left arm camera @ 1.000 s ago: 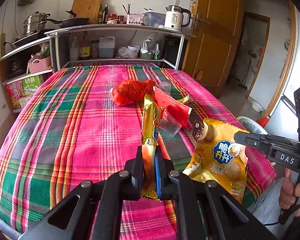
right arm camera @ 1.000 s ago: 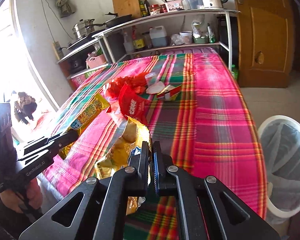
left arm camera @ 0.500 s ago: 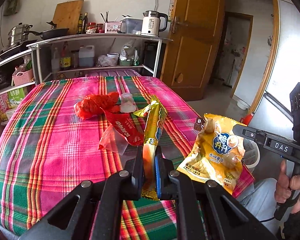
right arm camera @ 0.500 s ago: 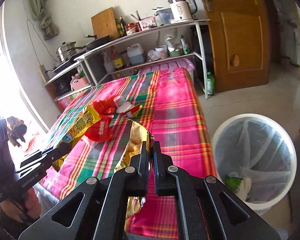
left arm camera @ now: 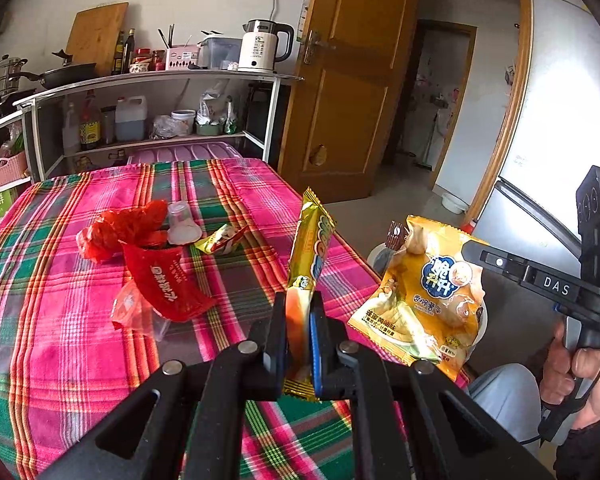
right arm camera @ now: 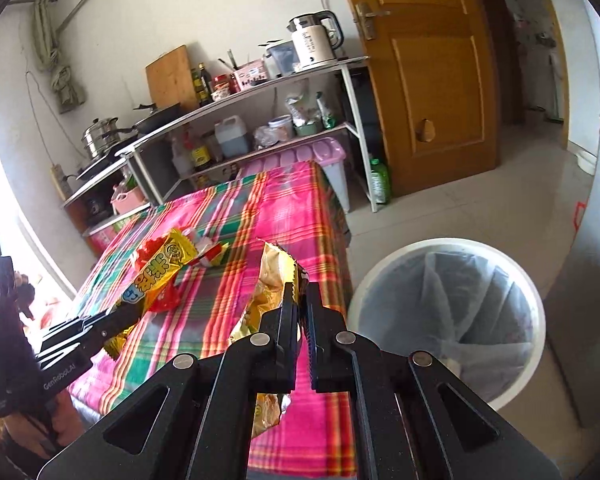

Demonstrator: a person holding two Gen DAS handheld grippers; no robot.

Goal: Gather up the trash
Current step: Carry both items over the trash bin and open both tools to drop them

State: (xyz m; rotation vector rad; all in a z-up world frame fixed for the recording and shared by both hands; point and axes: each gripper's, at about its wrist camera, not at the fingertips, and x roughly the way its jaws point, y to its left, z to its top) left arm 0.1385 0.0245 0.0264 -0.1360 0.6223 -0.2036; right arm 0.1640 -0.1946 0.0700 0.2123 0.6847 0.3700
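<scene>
Both hand-held grippers are swinging off the counter (left arm camera: pixel 60 340) toward the bin (right arm camera: pixel 452 248), now lower right: left hand-held gripper (left arm camera: pixel 298 332) clamping the long yellow wrapper (left arm camera: pixel 310 256), right hand-held gripper (right arm camera: pixel 302 320) pinching the chip bag (right arm camera: pixel 274 284).

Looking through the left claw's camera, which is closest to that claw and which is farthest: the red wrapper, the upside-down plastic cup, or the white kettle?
From the left claw:
1. Red wrapper, on the tablecloth just ahead, to the left.
2. Upside-down plastic cup, farther along the table, beside the crumpled red bag.
3. White kettle, on the top shelf beyond the table.

both wrist views over table (left arm camera: pixel 80 344)
</scene>
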